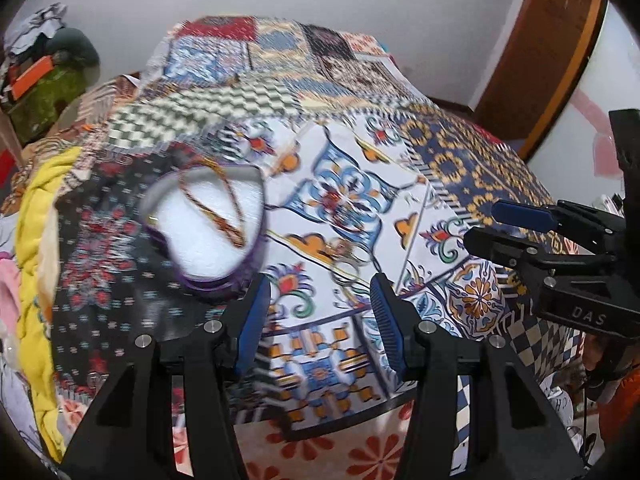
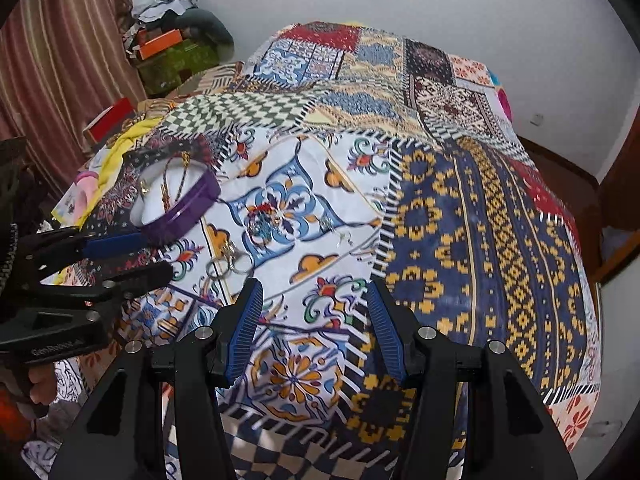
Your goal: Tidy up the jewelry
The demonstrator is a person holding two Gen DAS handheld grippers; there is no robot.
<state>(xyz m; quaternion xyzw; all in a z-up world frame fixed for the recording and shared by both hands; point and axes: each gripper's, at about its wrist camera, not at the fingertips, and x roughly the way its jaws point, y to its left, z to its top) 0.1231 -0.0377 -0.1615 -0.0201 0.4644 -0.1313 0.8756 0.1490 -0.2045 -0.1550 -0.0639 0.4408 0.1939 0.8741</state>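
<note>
A purple heart-shaped box [image 1: 224,276] with a white lining lies on the patterned bedspread [image 1: 460,160], left of centre. A gold and red chain [image 1: 216,208] rests inside it. Two silver hoop earrings [image 1: 348,268] lie on the cloth just beyond my left gripper [image 1: 320,312], which is open and holds nothing. My right gripper [image 1: 480,224] comes in from the right, jaws apart. In the right wrist view the box [image 2: 180,212] and chain [image 2: 172,184] sit far left, the hoops [image 2: 230,262] ahead-left of my open right gripper [image 2: 314,320]. Small pieces [image 2: 260,220] lie further out. The left gripper [image 2: 156,254] hovers near the box.
A yellow cloth [image 1: 36,240] and loose fabrics bunch along the bed's left edge. Boxes and a clothes pile [image 2: 172,48] stand by the striped curtain [image 2: 60,60]. A wooden door frame [image 1: 540,60] is at the far right. The bedspread [image 2: 500,240] drops off at its right side.
</note>
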